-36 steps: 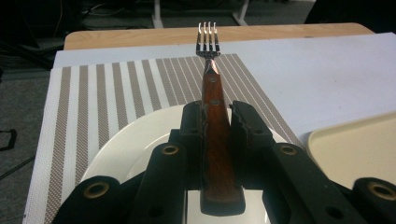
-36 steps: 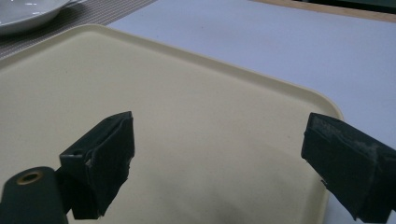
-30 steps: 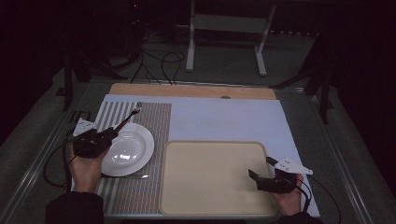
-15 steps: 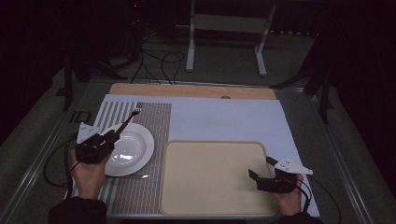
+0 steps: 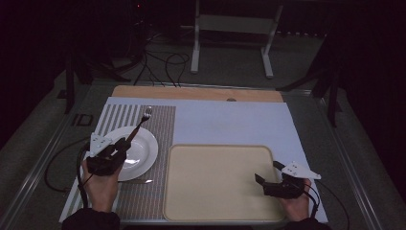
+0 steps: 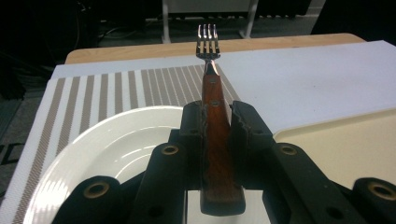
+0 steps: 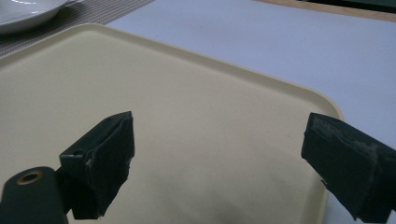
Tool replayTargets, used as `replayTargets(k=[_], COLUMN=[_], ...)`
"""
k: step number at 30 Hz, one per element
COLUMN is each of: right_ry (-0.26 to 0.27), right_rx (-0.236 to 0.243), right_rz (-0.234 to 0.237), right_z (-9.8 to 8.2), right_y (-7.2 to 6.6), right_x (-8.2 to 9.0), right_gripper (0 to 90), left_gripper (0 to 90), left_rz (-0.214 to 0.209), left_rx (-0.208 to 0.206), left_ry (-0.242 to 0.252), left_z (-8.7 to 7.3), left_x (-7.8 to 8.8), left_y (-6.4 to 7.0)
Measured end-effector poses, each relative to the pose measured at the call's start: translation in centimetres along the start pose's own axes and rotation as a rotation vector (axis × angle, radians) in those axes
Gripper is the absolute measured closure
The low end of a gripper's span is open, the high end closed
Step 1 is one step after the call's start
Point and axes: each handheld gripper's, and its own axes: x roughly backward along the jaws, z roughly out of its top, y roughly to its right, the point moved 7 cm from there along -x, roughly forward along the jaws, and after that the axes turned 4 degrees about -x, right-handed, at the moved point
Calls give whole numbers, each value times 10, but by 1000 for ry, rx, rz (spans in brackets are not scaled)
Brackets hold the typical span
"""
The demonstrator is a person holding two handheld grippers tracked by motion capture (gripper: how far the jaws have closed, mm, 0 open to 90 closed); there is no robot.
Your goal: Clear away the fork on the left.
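Left claw (image 5: 125,143): seen in the high view at the left of the bench (image 5: 230,120), over the near-left part of the white plate (image 5: 141,153). In the left gripper view the claw (image 6: 217,126) is pinched on the fork (image 6: 211,93); both pads are pressed against the brown wooden handle, one on each side. The handle runs straight out between the jaws, and the butt end is seen sticking back behind the pads. The metal tines point away from the hand, toward the far edge of the bench.

Fork position: in the high view the fork (image 5: 141,121) is held slanted across the far rim of the plate, with the tines over the striped mat (image 5: 158,124). The plate itself lies on this mat.

Right claw (image 5: 267,173): seen in the high view at the near-right corner of the cream tray (image 5: 215,191). In the right gripper view the claw (image 7: 219,158) is spread wide, nothing is gripped between the pads, and bare tray surface is seen in the gap. The tray lies just beside the mat, on the pale blue sheet (image 5: 230,124) that covers the bench.
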Motion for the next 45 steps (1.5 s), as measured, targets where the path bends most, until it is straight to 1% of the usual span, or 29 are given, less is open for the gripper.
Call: replayTargets(k=[1, 3, 6, 7, 9, 12, 16, 18, 23, 27, 28, 35, 45], right_ry=[0, 0, 2, 1, 1, 3, 3, 2, -1, -1, -1, -1, -4], right_rx=[0, 1, -3, -2, -1, -1, -1, 0, -1, 0, 0, 0, -1], right_rz=[0, 0, 1, 2, 1, 2, 3, 3, 2, 2, 2, 3, 4], right_z=[0, 0, 0, 0, 0, 0, 0, 0, 0, 0, 0, 0, 0], right_y=[0, 0, 0, 0, 0, 0, 0, 0, 0, 0, 0, 0, 0], right_x=[0, 0, 0, 0, 0, 0, 0, 0, 0, 0, 0, 0, 0], right_gripper=[95, 95, 95, 95, 95, 95, 95, 95, 95, 95, 95, 95, 95], left_gripper=[758, 758, 757, 757, 758, 757, 757, 757, 757, 757, 757, 757, 757], left_rz=[0, 4, -4, -6, -8, 6, 14, 10, 12, 4, 4, -9, -17], left_rx=[0, -3, 1, 1, 1, -13, -20, -19, -22, -24, -24, -15, -8], left_ry=[0, 3, 7, 11, 12, 20, 19, 17, 17, 7, 7, 1, 1], left_z=[0, 0, 0, 0, 0, -1, -2, -5, -8, -14, -14, -24, -30], left_x=[0, -1, -3, -4, -5, -5, -4, -4, -4, -5, -5, -5, -4], left_y=[0, 5, 13, 18, 20, 29, 33, 36, 40, 47, 47, 60, 72])
